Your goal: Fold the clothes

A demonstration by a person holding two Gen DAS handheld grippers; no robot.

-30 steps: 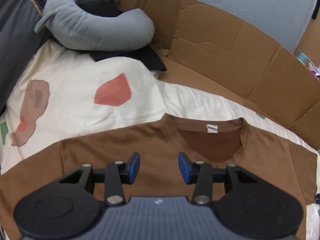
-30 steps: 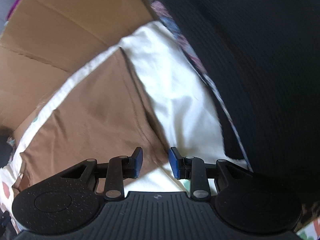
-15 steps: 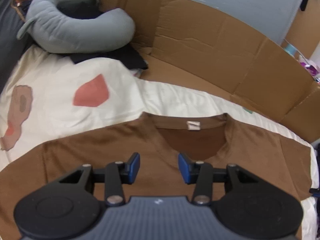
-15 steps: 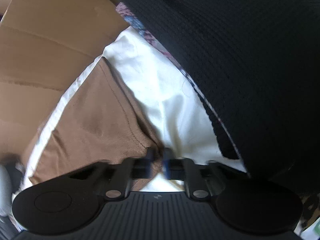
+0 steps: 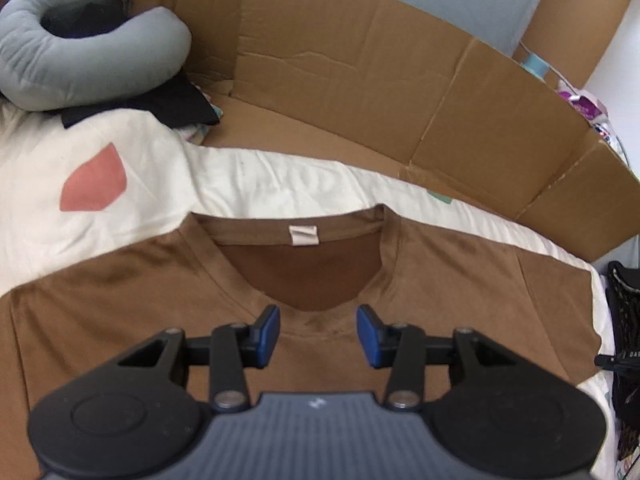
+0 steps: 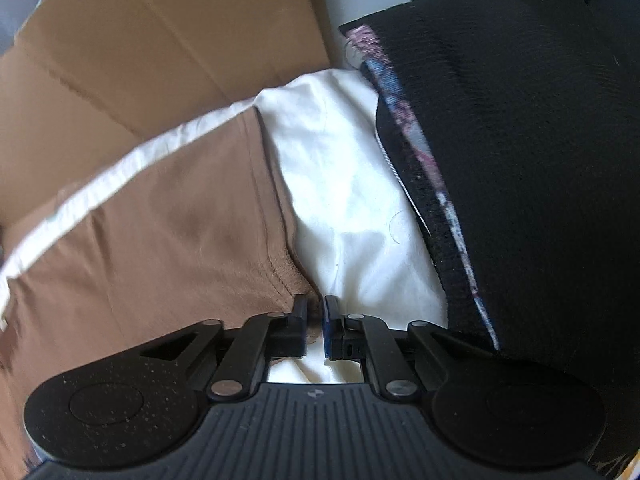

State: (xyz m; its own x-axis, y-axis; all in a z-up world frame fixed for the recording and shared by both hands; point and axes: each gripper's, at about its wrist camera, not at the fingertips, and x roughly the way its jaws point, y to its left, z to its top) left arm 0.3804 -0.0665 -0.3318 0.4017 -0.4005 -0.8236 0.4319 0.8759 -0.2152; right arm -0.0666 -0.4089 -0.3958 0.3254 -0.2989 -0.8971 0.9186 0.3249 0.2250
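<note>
A brown T-shirt (image 5: 460,280) lies flat on a white sheet (image 5: 280,188), its neckline and white label (image 5: 304,236) facing me. My left gripper (image 5: 318,334) is open and empty, hovering just below the collar. In the right wrist view my right gripper (image 6: 315,320) is shut on the hem edge of the shirt's sleeve (image 6: 180,248), which bunches at the fingertips.
A flattened cardboard sheet (image 5: 380,92) lies behind the shirt. A grey curved pillow (image 5: 80,68) and dark cloth (image 5: 160,104) sit at the far left. A black fabric mass (image 6: 540,160) lies to the right of the sleeve.
My right gripper closed on the sleeve edge. My left gripper moved right and toward the collar, staying open.
</note>
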